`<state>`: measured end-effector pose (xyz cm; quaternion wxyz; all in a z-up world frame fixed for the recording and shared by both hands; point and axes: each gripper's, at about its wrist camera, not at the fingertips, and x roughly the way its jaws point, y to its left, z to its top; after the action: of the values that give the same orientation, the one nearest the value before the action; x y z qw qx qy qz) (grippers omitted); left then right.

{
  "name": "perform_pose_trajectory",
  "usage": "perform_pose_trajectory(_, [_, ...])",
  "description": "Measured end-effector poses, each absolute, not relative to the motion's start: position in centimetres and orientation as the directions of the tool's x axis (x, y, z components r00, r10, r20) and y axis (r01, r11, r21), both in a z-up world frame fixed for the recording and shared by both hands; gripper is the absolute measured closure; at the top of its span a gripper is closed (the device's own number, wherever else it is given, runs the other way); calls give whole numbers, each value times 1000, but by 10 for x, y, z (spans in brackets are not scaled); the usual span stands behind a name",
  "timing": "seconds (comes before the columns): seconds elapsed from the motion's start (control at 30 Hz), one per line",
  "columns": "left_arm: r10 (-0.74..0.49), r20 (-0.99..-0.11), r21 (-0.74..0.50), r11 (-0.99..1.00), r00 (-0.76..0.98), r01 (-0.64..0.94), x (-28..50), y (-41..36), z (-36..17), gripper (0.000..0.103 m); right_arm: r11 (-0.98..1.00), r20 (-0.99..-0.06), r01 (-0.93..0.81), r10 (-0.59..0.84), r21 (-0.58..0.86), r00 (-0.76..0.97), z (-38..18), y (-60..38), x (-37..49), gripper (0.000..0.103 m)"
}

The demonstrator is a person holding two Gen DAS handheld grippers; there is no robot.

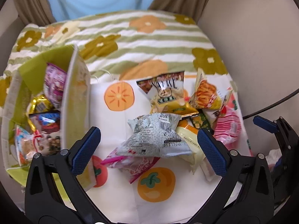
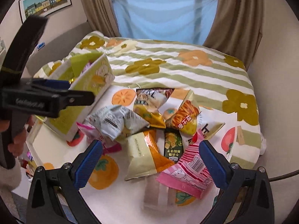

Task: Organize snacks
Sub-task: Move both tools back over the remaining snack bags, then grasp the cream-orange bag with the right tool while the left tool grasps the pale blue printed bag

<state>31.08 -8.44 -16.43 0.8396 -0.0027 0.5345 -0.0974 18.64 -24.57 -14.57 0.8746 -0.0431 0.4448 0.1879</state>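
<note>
A pile of snack packets lies on a white cloth with orange fruit prints (image 1: 119, 123). A grey-white packet (image 1: 157, 136) lies on top in front of my open left gripper (image 1: 149, 149), with a pink packet (image 1: 134, 164) under it. A green-lined cardboard box (image 1: 74, 97) at the left holds several packets. In the right wrist view my open right gripper (image 2: 151, 160) hovers over a cream and orange packet (image 2: 143, 158), a dark green packet (image 2: 172, 147) and a pink striped packet (image 2: 188, 171). The left gripper (image 2: 56, 91) shows at the left beside the box (image 2: 89, 91).
The cloth lies on a bed with a green-striped flowered blanket (image 2: 168, 63). Curtains and a blue sheet (image 2: 164, 16) hang behind. A yellow chips packet (image 2: 149, 108) and a fries packet (image 2: 186, 115) lie at the back of the pile. A cable (image 1: 271, 104) runs at the right.
</note>
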Motion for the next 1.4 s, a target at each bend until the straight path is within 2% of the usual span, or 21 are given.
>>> perform_pose_trajectory(0.37, [-174, -959, -132, 973, 222, 190, 342, -100, -236, 1, 907, -844, -417, 274, 67, 461, -195, -228, 207, 1])
perform_pose_trajectory(0.6, [-181, -970, -147, 969, 162, 198, 353, -99, -262, 1, 881, -873, -473, 240, 13, 424, -221, -207, 216, 1])
perform_pose_trajectory(0.87, [-204, -970, -177, 966, 131, 189, 356, -88, -276, 12, 860, -889, -511, 223, -14, 399, -236, -197, 222, 1])
perform_pose_trajectory(1.1, [-213, -968, -187, 964, 131, 188, 356, -85, -281, 17, 848, -895, -529, 213, -29, 391, -244, -195, 224, 1])
perform_pose_trajectory(1.27, [-224, -963, -196, 963, 149, 184, 353, -81, -281, 27, 845, -899, -533, 205, -38, 388, -247, -191, 224, 1])
perform_pose_trajectory(1.4, [-228, -960, -198, 963, 164, 181, 352, -78, -279, 30, 844, -902, -535, 201, -39, 383, -250, -189, 224, 1])
